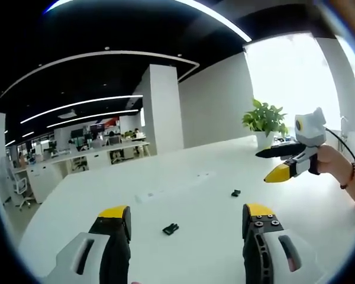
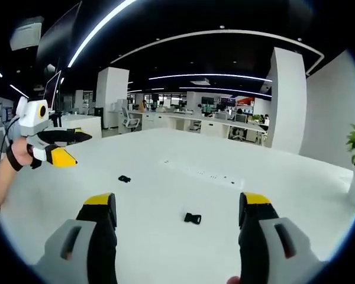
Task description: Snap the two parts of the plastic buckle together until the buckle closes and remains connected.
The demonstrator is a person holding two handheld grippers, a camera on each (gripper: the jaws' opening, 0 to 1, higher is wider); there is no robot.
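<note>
Two buckle halves lie loose on the white table, well apart from each other, neither touched.

Using the table's cable slot as landmark: in the left gripper view, the nearer buckle half sits just on the camera side of the slot, between the jaws of the left gripper, which are spread wide with nothing held. The far buckle half lies further right of the slot, below the right gripper.

In the right gripper view, the right gripper is also released, jaws apart and empty; one half lies between them.

Handling judgement: small, light, stiff moulded plastic, likely slippery on the smooth top, so it may skid when nudged. Best hold looks like the flat body sides, leaving the mating end of each half free.
</note>
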